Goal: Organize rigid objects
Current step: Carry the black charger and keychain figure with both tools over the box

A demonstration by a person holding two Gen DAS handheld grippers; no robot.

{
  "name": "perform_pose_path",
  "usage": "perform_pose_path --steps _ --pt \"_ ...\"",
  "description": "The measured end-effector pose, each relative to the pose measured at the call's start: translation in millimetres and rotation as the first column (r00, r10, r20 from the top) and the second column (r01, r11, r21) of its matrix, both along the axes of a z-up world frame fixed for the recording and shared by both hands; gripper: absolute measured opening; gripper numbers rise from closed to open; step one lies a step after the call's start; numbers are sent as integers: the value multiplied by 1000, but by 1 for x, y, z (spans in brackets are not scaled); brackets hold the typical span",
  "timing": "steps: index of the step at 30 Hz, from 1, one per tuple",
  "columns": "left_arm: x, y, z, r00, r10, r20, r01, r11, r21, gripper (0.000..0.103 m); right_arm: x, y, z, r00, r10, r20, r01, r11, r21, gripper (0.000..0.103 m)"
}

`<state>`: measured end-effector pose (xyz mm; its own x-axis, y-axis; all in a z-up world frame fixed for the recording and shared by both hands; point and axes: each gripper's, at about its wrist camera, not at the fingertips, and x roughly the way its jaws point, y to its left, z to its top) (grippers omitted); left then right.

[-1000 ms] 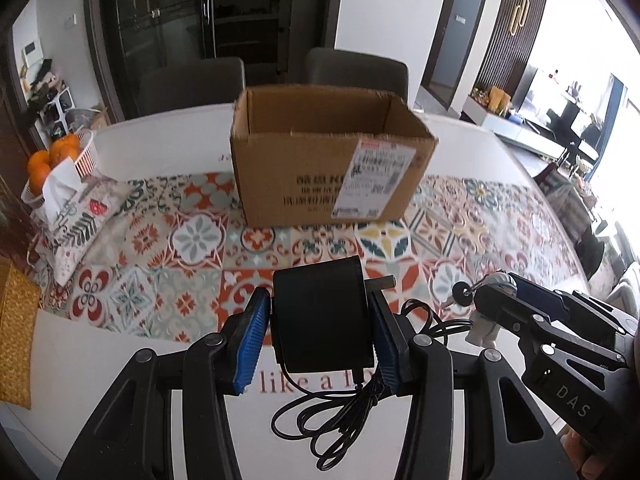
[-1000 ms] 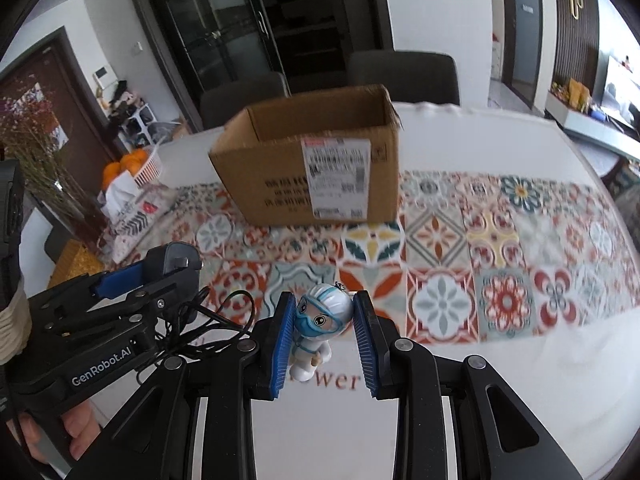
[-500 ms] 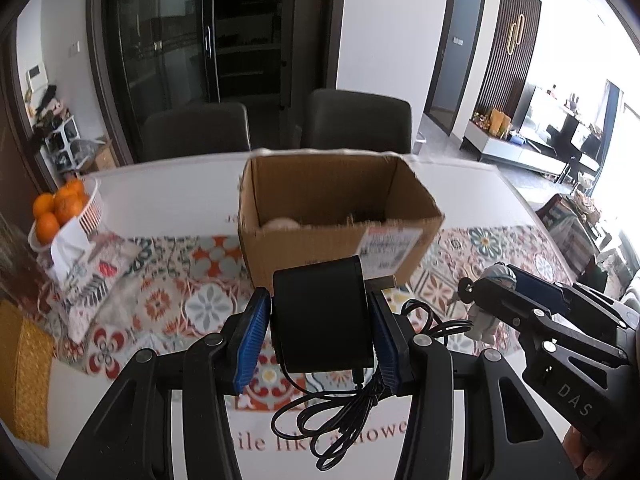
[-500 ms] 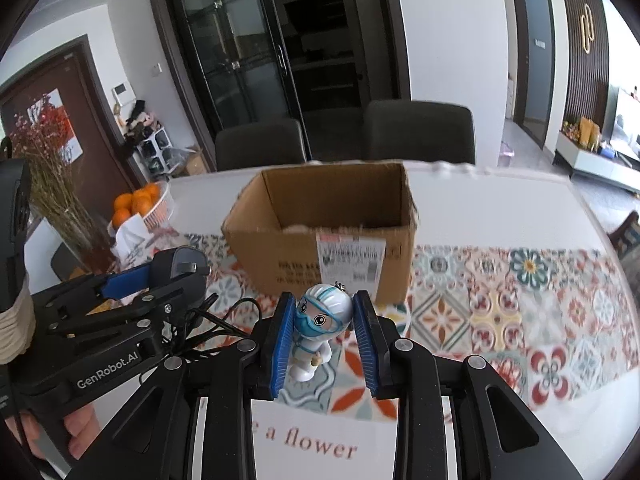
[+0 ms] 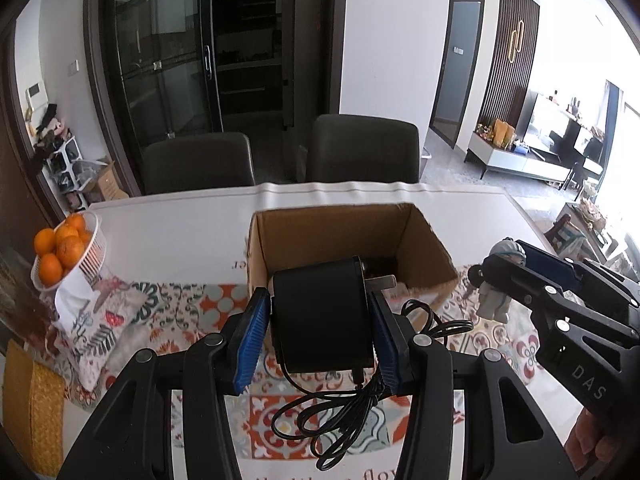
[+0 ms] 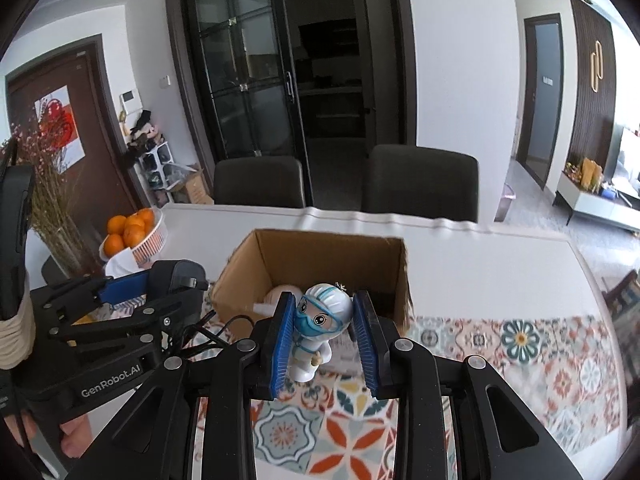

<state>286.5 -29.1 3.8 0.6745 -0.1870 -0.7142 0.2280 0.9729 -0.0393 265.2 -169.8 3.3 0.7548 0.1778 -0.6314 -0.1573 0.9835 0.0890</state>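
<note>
My left gripper (image 5: 318, 312) is shut on a black power adapter (image 5: 322, 316), whose coiled black cable (image 5: 344, 412) dangles below the jaws. My right gripper (image 6: 322, 332) is shut on a small white toy figure (image 6: 320, 328) with a blue mask and goggles. Both hang in the air just in front of an open cardboard box (image 5: 348, 240), (image 6: 320, 256) on the table. In the left wrist view the right gripper (image 5: 496, 280) shows at the right with the toy figure (image 5: 498, 288). In the right wrist view the left gripper (image 6: 176, 284) shows at the left. A pale rounded object (image 6: 280, 296) lies inside the box.
A white basket of oranges (image 5: 66, 248) stands at the table's left, beside a patterned cloth bag (image 5: 100, 320). A tiled-pattern runner (image 6: 520, 344) covers the white table (image 5: 180, 232). Two dark chairs (image 5: 360, 152) stand behind the far edge. Dried branches (image 6: 52, 184) rise at the left.
Both grippers have risen and moved toward the box with their objects still held. The box's inside has come into view from above.
</note>
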Motion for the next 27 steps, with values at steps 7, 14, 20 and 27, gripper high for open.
perform_pose_path --steps 7,14,20,27 --pt "32 -1 5 1000 6 7 -7 1000 8 48 32 -1 5 1000 13 -9 -13 1000 -3 30" --pt "65 -5 -2 1000 7 -24 -7 1000 5 48 67 -6 -5 997 24 -71 -24 1000 3 30" --pt "92 -14 -14 999 3 -42 -2 1000 8 48 91 -11 -19 992 12 -123 -13 1000 -6 30" --pt "122 -26 -32 996 -9 -90 10 1000 12 49 116 -18 -39 982 6 -189 -8 1000 -11 30"
